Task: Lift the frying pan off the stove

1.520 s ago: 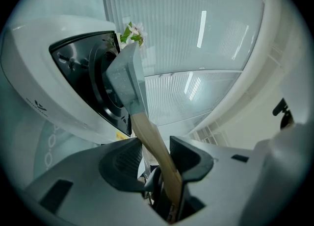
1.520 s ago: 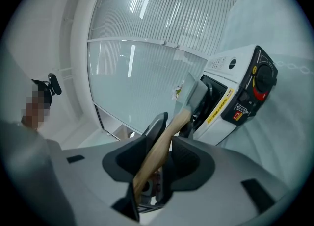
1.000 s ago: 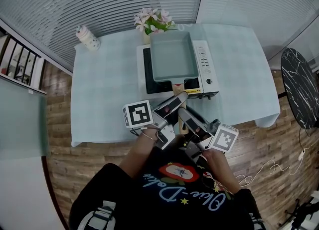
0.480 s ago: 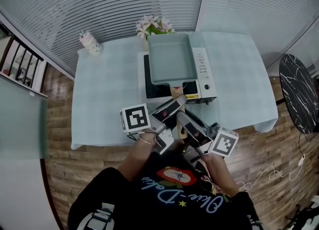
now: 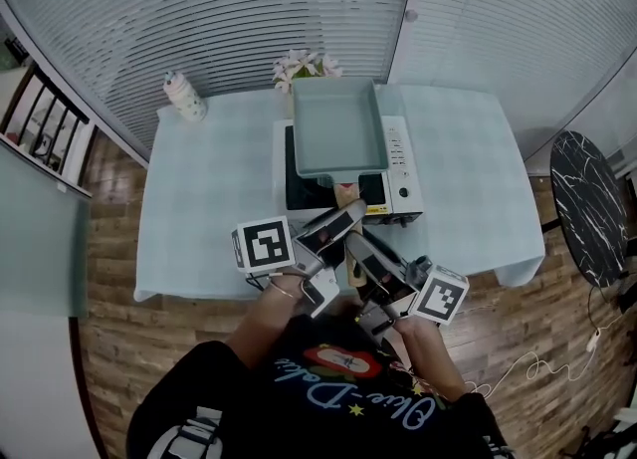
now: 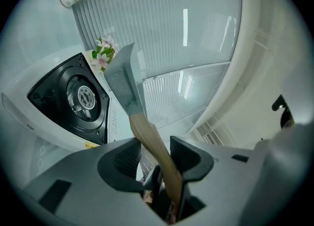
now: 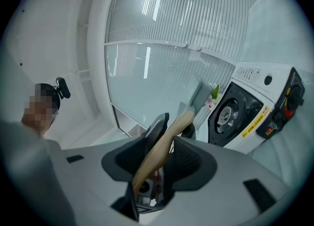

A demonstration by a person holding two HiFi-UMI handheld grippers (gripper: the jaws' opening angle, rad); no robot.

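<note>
A square grey-green frying pan [image 5: 336, 128] hangs level just above the white single-burner stove [image 5: 401, 180] on the table. Its wooden handle [image 5: 345, 193] points toward me. My left gripper [image 5: 346, 218] and right gripper [image 5: 358, 248] are both shut on that handle, left ahead of right. In the left gripper view the handle [image 6: 149, 139] runs between the jaws of my left gripper [image 6: 154, 154]; the pan [image 6: 122, 80] shows edge-on above the black burner [image 6: 83, 97]. In the right gripper view the handle [image 7: 162, 144] crosses my right gripper [image 7: 159, 156], with the stove [image 7: 255, 107] at the right.
The table [image 5: 209, 198] has a pale blue cloth. A flower vase [image 5: 304, 67] stands right behind the stove, a white spotted bottle [image 5: 184, 97] at the back left corner. A dark round side table [image 5: 587, 208] is at the right. A ribbed glass wall lies behind.
Both grippers have risen with the handle, and the pan has lifted off the stove, baring more of the black burner top.
</note>
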